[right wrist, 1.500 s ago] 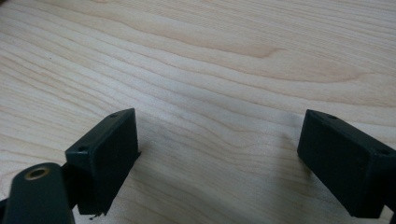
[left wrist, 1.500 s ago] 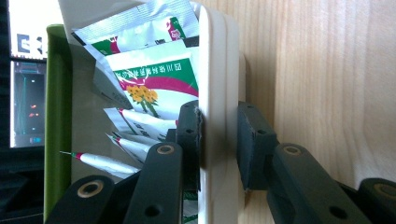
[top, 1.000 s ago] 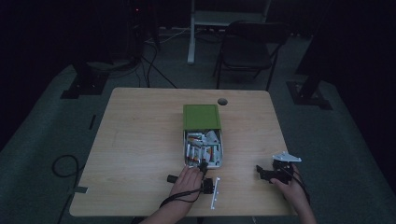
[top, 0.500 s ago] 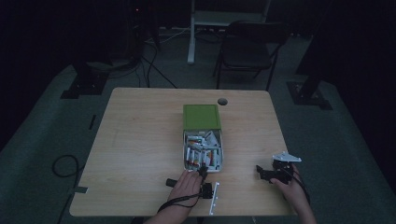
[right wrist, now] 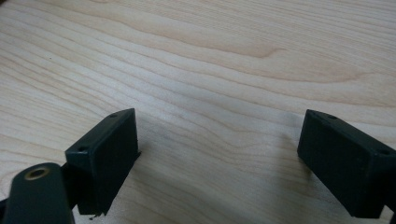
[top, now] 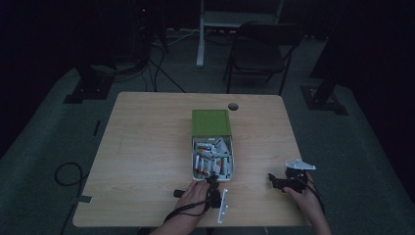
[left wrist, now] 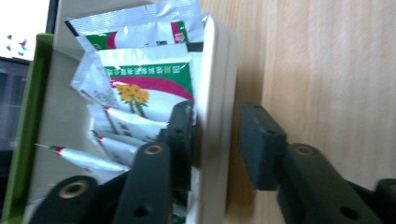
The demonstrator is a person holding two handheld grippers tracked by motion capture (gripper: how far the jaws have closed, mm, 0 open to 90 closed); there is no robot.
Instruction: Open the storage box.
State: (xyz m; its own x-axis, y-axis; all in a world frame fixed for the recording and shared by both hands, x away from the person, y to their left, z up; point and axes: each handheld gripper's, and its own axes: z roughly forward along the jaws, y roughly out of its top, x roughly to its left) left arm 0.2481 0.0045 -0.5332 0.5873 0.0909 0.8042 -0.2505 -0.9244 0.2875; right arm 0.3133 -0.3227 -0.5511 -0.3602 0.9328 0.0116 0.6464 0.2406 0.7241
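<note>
A white box [top: 232, 157] with an upright green lid [top: 211, 122] stands at the table's middle, packed with white, green and red sachets [top: 210, 161]. My left gripper [top: 212, 182] is at the box's near end. In the left gripper view, my left gripper [left wrist: 217, 126] is open and straddles the box's white wall [left wrist: 218, 65]: one jaw is inside against the sachets [left wrist: 149, 79], the other outside with a small gap to the wall. My right gripper [top: 275, 181] rests open near the table's front right. In its own view my right gripper [right wrist: 224, 149] has bare wood between its jaws.
The wooden table [top: 147, 147] has a round cable hole [top: 233, 106] behind the box. A folding chair [top: 259, 54] and stand bases sit on the dark floor beyond the table. A cable loops on the floor at the left [top: 66, 174].
My left gripper has moved forward to the box's near wall, and its jaws now stand either side of that wall. The right gripper has stayed in place.
</note>
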